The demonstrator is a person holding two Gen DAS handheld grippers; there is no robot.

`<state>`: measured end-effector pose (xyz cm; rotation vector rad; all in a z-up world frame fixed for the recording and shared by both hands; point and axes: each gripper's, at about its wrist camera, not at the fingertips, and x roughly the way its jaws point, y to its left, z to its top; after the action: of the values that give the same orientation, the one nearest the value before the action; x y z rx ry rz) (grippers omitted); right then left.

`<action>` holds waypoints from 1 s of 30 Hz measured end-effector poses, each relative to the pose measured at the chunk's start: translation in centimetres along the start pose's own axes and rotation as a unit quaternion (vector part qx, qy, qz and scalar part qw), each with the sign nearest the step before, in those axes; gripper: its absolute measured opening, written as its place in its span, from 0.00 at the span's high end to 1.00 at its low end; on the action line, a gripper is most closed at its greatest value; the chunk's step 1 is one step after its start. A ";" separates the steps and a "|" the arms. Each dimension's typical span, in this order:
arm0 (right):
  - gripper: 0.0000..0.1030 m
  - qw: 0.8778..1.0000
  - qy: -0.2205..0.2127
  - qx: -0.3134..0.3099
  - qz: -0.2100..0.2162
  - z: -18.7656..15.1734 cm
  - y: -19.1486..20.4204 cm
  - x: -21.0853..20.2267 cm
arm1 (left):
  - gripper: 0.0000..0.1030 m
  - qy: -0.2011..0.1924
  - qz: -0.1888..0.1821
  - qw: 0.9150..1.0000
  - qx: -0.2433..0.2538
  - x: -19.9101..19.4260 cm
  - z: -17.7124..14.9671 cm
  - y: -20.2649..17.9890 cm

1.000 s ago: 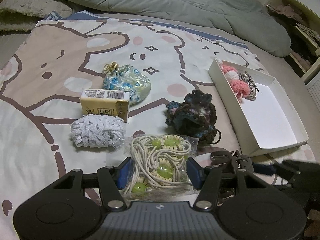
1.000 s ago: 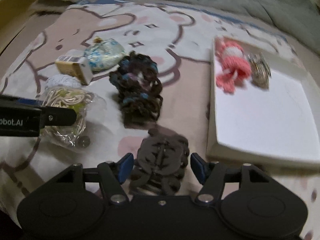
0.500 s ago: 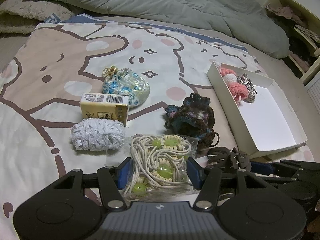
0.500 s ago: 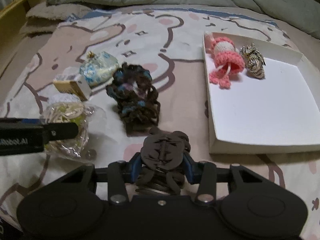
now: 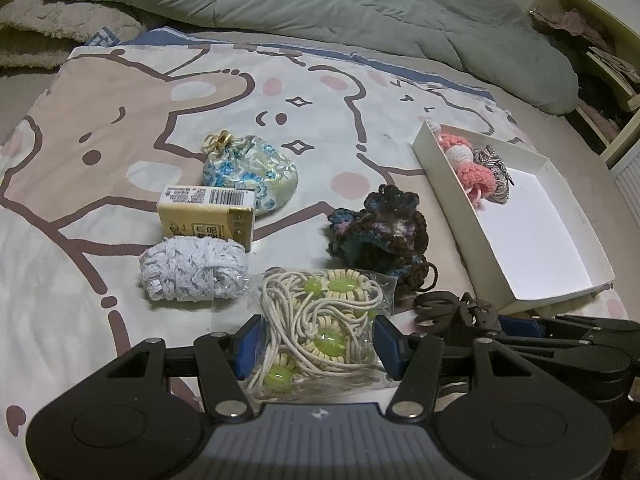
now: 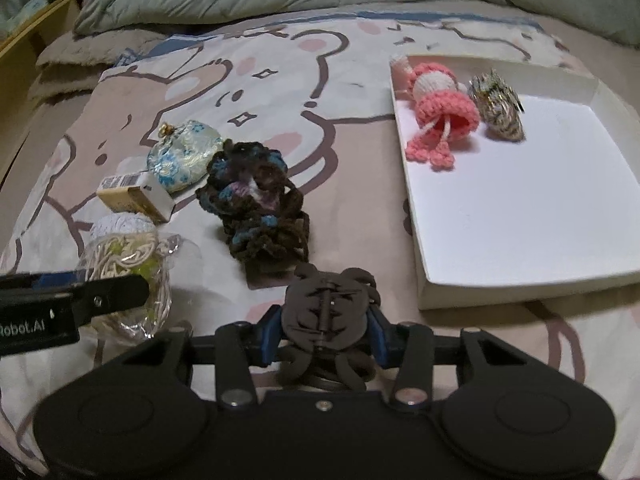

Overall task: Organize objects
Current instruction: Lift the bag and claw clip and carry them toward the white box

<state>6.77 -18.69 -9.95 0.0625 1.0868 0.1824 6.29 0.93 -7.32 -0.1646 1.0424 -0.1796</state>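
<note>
Here the right hand-held gripper [image 6: 325,334] has its blue pads pressed on both sides of a dark brown hair claw [image 6: 326,312]; its jaws have just been closing onto it. The claw sits low over the bed sheet [image 6: 360,184], just before the near corner of the white box [image 6: 520,208].

The left hand-held gripper [image 5: 316,346] stands partly open around a clear bag of cord and green beads [image 5: 320,324], one pad at each side of the bag; whether the pads press on it I cannot tell. The bag lies on the sheet.

In the box, at its far end, lie a pink crochet doll [image 6: 440,116] and, touching it, a striped hair tie [image 6: 498,112]. On the sheet are a dark crochet pouch [image 6: 256,204], a floral pouch [image 5: 250,172], a yellow carton [image 5: 206,216] just before it, and a roll of white lace [image 5: 192,268] touching the carton. A grey duvet [image 5: 320,0] lies beyond.
</note>
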 end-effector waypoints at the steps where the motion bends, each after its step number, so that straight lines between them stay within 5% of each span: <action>1: 0.56 1.000 -0.002 -0.005 0.000 0.0 0.1 -0.1 | 0.43 -0.001 0.000 1.000 0.001 0.0 0.1 0.0; 30: 0.56 0.988 -0.142 -0.053 0.008 4.1 -3.1 -9.7 | 0.43 -0.089 -0.017 0.995 0.028 -4.2 4.7 -3.8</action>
<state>6.36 -23.29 0.03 0.0006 0.7906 0.2381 8.04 -1.61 -0.61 -0.1457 0.8565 -0.2208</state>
